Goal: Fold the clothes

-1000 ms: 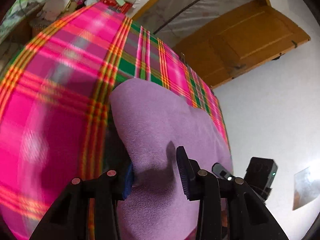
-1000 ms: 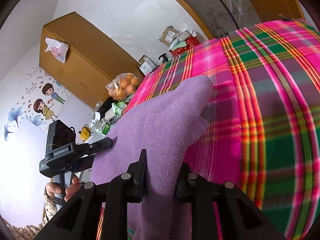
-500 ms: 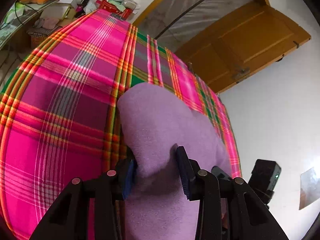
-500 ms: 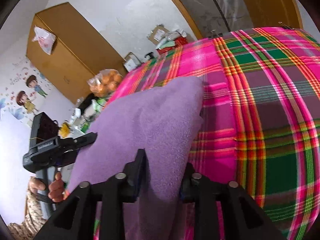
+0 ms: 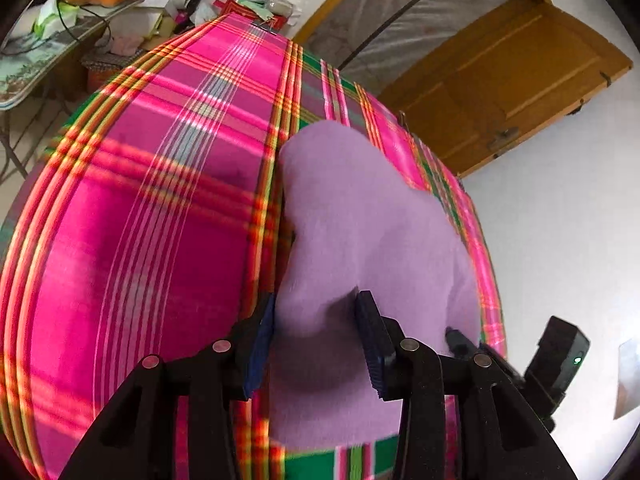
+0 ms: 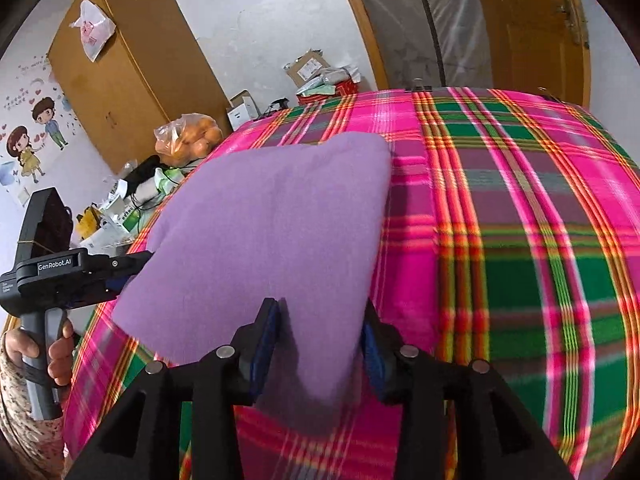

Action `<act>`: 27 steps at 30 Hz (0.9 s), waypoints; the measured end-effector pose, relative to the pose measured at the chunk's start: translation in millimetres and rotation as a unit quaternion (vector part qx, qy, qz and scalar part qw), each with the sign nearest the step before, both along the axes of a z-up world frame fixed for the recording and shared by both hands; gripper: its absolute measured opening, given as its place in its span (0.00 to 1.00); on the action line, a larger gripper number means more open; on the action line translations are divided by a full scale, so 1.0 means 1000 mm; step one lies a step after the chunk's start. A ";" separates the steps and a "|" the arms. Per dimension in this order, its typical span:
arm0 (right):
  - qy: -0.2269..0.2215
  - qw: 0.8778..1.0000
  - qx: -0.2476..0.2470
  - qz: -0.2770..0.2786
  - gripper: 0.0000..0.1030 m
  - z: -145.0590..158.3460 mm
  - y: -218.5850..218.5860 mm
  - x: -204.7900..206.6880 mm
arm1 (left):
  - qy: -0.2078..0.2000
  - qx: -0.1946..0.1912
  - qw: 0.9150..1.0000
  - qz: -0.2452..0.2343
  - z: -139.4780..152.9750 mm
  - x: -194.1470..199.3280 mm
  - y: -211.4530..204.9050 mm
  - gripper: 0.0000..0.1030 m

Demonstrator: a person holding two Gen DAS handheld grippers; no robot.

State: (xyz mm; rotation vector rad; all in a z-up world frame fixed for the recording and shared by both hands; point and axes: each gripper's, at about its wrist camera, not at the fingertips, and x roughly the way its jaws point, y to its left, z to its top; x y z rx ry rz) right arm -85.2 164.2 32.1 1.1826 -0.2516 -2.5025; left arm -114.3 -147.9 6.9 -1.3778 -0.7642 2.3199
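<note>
Lilac garment, folded on plaid blanket — release step. Left gripper and right gripper opening, cloth between jaws. Next, likely: withdraw clear without dragging fold.

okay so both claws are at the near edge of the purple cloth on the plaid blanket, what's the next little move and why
Probably draw both claws straight back off the purple cloth. It already lies flat on the plaid blanket. The right claw is opening, a cloth corner still between its pads but loose; the left claw is opening too, cloth between its pads. Backing out level should avoid dragging the fold.
</note>
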 end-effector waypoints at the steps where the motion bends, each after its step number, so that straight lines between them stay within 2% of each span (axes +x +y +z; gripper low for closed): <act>1: 0.000 1.000 0.003 -0.001 0.41 0.000 -0.001 0.003 | 0.000 -0.005 1.000 0.001 0.000 0.004 0.001 0.42; 9: -0.008 1.000 0.015 -0.013 0.41 -0.001 -0.001 0.030 | 0.011 -0.038 0.999 0.008 0.003 0.033 0.005 0.41; 14: -0.016 0.999 0.045 -0.006 0.41 -0.001 -0.009 0.047 | 0.004 -0.032 0.999 0.017 0.002 0.054 0.001 0.41; 20: -0.014 0.993 0.117 0.020 0.41 0.000 -0.040 0.070 | 0.028 -0.101 0.994 0.021 0.012 0.078 0.021 0.41; 23: -0.002 0.989 0.144 0.016 0.41 0.000 -0.052 0.076 | 0.044 -0.143 0.989 0.020 0.016 0.087 0.033 0.41; 25: 0.006 0.987 0.161 0.009 0.41 -0.002 -0.058 0.077 | 0.050 -0.158 0.986 0.015 0.015 0.089 0.040 0.41; 27: 0.011 0.985 0.172 -0.001 0.45 -0.003 -0.061 0.078 | 0.057 -0.172 0.983 0.010 0.013 0.092 0.047 0.41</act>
